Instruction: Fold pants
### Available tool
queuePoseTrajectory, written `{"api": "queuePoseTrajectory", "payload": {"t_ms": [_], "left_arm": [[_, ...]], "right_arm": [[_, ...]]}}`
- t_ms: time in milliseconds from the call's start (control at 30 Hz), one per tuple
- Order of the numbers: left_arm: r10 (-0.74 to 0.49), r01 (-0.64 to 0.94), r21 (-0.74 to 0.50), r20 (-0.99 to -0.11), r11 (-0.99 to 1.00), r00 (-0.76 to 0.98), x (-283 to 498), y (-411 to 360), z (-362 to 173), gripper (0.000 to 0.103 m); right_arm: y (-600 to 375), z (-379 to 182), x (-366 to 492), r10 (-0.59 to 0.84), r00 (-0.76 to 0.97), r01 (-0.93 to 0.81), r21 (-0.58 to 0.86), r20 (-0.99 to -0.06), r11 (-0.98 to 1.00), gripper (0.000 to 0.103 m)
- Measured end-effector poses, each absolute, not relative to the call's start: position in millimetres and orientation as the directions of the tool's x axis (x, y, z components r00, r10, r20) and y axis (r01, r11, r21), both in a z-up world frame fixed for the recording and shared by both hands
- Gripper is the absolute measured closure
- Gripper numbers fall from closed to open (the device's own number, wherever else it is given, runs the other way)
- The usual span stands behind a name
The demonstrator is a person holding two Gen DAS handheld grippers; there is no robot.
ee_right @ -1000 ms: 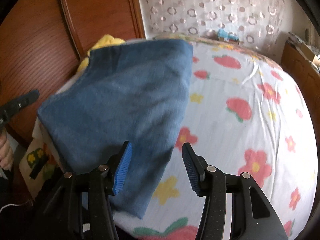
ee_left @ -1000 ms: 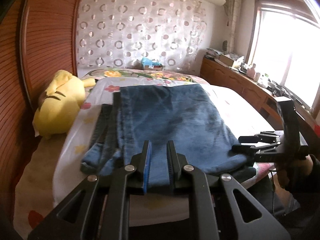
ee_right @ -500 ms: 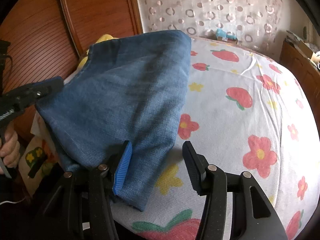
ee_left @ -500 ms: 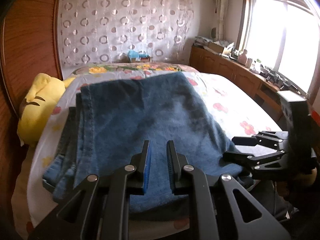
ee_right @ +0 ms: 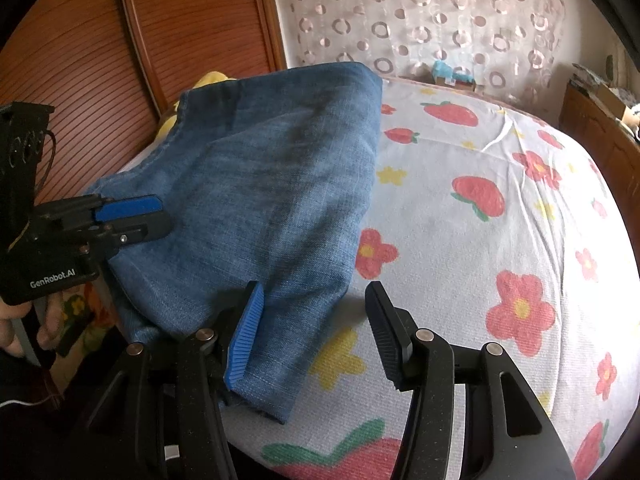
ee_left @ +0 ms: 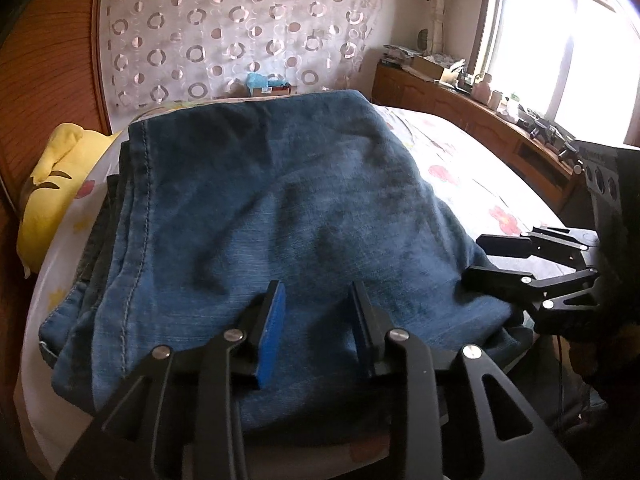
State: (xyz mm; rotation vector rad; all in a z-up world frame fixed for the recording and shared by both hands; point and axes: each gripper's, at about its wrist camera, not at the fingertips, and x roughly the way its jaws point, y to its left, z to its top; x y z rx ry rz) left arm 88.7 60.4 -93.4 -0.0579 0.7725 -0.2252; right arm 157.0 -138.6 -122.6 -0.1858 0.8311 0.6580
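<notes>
left tool (ee_left: 318, 324) lowered, jaws opening, folded jeans (ee_left: 260, 208) lengthwise toward curtain (ee_left: 240, 32)

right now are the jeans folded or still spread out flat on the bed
Folded. The jeans lie as a compact stack on the bed, with layered edges and a stitched seam showing along their left side.

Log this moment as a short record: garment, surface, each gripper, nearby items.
garment: blue jeans, folded, lying flat
surface: bed with flower-and-strawberry sheet
left gripper: jaws opening, above the jeans' near edge, pads off the cloth
right gripper: open, nothing gripped, over the jeans' near corner
nearby: yellow plush toy beside the jeans, by the wooden headboard
</notes>
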Motion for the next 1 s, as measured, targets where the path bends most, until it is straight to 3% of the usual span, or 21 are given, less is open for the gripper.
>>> {"api": "queuePoseTrajectory", "payload": {"t_ms": [300,600,833,1000], "left_arm": [[-0.212,0.172,-0.127,-0.672,0.977,0.710,87,58,-96,0.071],[-0.217,0.170,-0.136,-0.666,0.976,0.713,86,58,-97,0.071],[-0.217,0.171,-0.134,-0.668,0.976,0.712,86,58,-97,0.071],[-0.239,0.168,-0.170,-0.660,0.971,0.712,78,65,-85,0.071]], "right_arm": [[-140,-122,157,0.477,0.495,-0.600,0.111,-0.726,0.792,0.050],[-136,-123,158,0.516,0.461,-0.613,0.162,-0.722,0.774,0.069],[-134,-119,157,0.548,0.459,-0.629,0.179,-0.700,0.756,0.095],[-140,-99,153,0.594,0.481,-0.636,0.210,-0.645,0.743,0.099]]}}
